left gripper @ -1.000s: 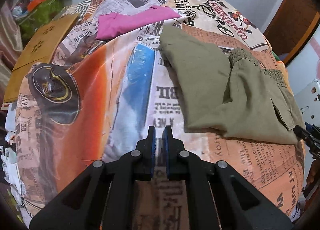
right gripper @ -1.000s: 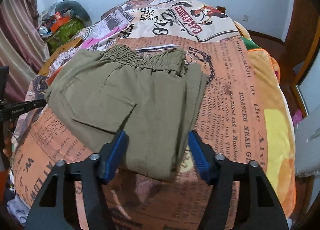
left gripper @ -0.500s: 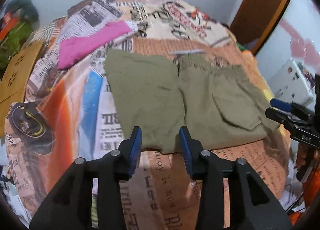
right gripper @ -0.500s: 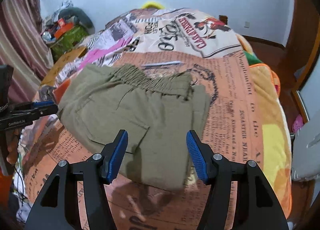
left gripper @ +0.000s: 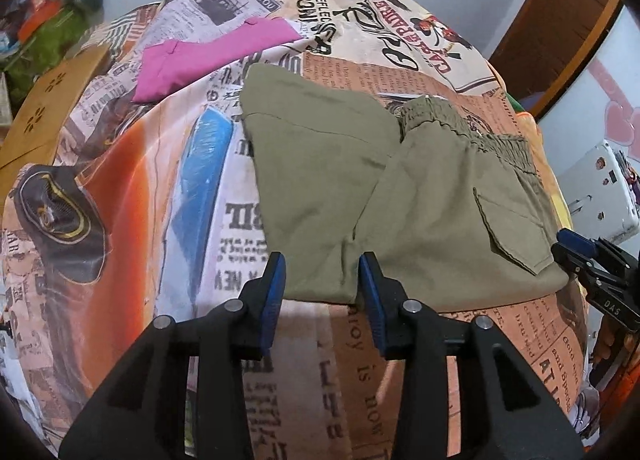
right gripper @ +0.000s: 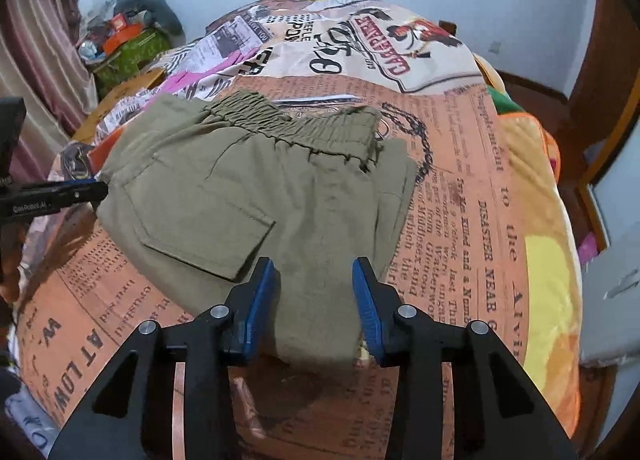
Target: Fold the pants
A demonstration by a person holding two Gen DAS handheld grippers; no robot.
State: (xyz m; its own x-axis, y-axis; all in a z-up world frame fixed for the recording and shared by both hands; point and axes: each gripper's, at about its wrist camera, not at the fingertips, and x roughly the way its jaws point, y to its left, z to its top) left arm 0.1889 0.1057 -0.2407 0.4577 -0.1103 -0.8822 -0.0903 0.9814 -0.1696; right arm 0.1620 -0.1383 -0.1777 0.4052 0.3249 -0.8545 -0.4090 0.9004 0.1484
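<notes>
— Two hand-held grippers sit at the near edge of the olive pants [left gripper: 400, 196], which lie already folded on the bed [left gripper: 132, 196]. How do I take this next fold cleanly?

— Start on the left: my left hand-held gripper [left gripper: 322, 280] stands released, its pads straddling the near hem with nothing pinched. I'd push a little deeper so every layer goes between the pads.

— And further right?

— My right hand-held gripper [right gripper: 313, 286] is closing, fabric between its jaws but the pads not yet pressing on it. I judge both should bite equally far in from the edge, then lift together toward the elastic waistband [right gripper: 288, 128], so the cargo pocket [right gripper: 200, 228] stays flat.

— The pink garment [left gripper: 208, 56]?

— Well apart; no trouble.
</notes>
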